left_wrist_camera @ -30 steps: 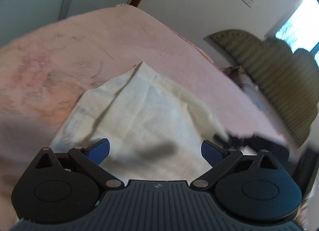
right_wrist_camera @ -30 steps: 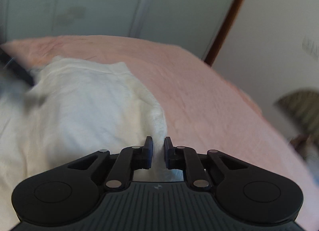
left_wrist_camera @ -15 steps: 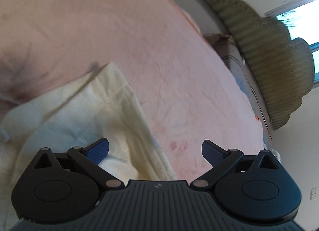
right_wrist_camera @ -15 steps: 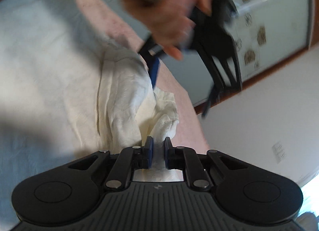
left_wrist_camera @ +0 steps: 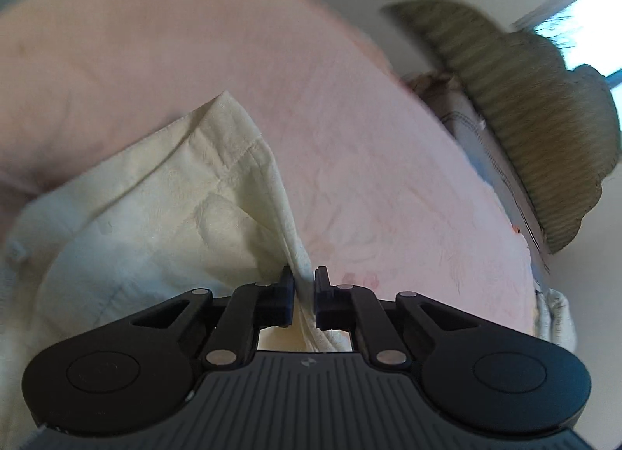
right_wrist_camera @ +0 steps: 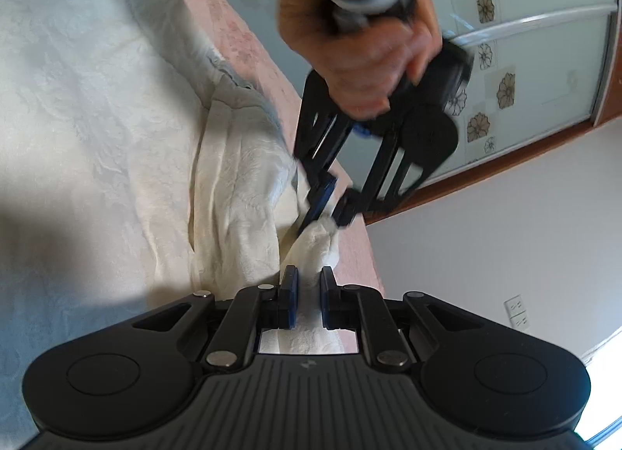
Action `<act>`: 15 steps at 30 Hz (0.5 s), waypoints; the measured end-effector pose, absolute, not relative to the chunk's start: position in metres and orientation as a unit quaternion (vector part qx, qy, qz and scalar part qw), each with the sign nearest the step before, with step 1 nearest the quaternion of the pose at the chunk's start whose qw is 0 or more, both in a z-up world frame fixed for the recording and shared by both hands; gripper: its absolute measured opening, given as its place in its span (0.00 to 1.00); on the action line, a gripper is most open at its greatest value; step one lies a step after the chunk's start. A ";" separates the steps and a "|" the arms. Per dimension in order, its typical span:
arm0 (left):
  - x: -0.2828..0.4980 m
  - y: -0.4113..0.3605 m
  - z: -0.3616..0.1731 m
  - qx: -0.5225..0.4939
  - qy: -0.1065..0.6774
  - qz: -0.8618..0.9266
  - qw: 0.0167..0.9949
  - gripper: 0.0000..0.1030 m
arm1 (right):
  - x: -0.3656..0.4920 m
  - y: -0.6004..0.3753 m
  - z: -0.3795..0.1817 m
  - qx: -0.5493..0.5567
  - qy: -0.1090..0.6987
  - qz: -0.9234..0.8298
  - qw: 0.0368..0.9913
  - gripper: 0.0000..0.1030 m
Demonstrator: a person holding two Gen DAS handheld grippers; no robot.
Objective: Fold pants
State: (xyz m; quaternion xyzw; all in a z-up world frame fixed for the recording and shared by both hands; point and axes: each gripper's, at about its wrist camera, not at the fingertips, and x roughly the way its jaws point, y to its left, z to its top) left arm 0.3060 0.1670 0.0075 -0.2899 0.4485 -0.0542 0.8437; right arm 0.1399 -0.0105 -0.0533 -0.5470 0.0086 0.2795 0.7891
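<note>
Pink bed (left_wrist_camera: 388, 185) carries the cream pants (left_wrist_camera: 163, 216), soft, light and limp, lower left of frame; left tool (left_wrist_camera: 303, 286) and right tool (right_wrist_camera: 307, 286) each clamp a bunched edge, the best hold.

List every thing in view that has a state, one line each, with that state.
left tongs: shut on the pants' edge.
right tongs: shut on a bunched fold of the pants.
pants: cream, partly folded, creased, lying on the bedspread.
bedspread: pink, spread flat, lightly wrinkled.
wardrobe doors: appear closed.
</note>
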 end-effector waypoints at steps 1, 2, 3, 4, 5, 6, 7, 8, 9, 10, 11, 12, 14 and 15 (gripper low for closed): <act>0.288 0.163 0.018 -0.273 0.419 -0.053 0.864 0.09 | 0.141 -0.012 -0.050 -0.536 0.014 0.284 0.795 0.14; 0.271 0.161 0.027 -0.257 0.390 -0.054 0.882 0.08 | 0.141 -0.014 -0.046 -0.524 0.016 0.285 0.802 0.17; 0.250 0.157 0.038 -0.239 0.353 -0.055 0.903 0.08 | 0.141 -0.019 -0.040 -0.511 0.018 0.285 0.811 0.26; 0.230 0.157 0.046 -0.225 0.323 -0.056 0.917 0.08 | 0.141 -0.023 -0.034 -0.499 0.021 0.284 0.818 0.39; 0.212 0.156 0.051 -0.214 0.297 -0.058 0.929 0.08 | 0.141 -0.028 -0.028 -0.489 0.024 0.281 0.825 0.50; 0.195 0.155 0.055 -0.209 0.276 -0.061 0.936 0.09 | 0.141 -0.034 -0.023 -0.480 0.026 0.278 0.832 0.68; 0.181 0.154 0.057 -0.209 0.263 -0.067 0.940 0.08 | 0.141 -0.040 -0.017 -0.473 0.026 0.277 0.836 0.69; 0.167 0.154 0.057 -0.210 0.253 -0.071 0.942 0.08 | 0.142 -0.046 -0.012 -0.469 0.031 0.279 0.837 0.69; 0.155 0.153 0.056 -0.212 0.244 -0.073 0.943 0.09 | 0.144 -0.051 -0.009 -0.468 0.041 0.278 0.838 0.69; 0.144 0.154 0.054 -0.213 0.237 -0.076 0.945 0.09 | 0.146 -0.056 -0.005 -0.467 0.050 0.273 0.840 0.69; 0.130 0.155 0.051 -0.214 0.230 -0.080 0.946 0.08 | 0.148 -0.062 -0.002 -0.464 0.058 0.271 0.841 0.69; 0.118 0.155 0.049 -0.214 0.225 -0.083 0.947 0.08 | 0.150 -0.069 0.003 -0.455 0.070 0.273 0.844 0.69; 0.096 0.155 0.042 -0.217 0.217 -0.083 0.948 0.09 | 0.154 -0.082 0.010 -0.437 0.099 0.278 0.850 0.69; 0.085 0.157 0.038 -0.222 0.215 -0.082 0.947 0.08 | 0.154 -0.089 0.013 -0.432 0.112 0.279 0.850 0.69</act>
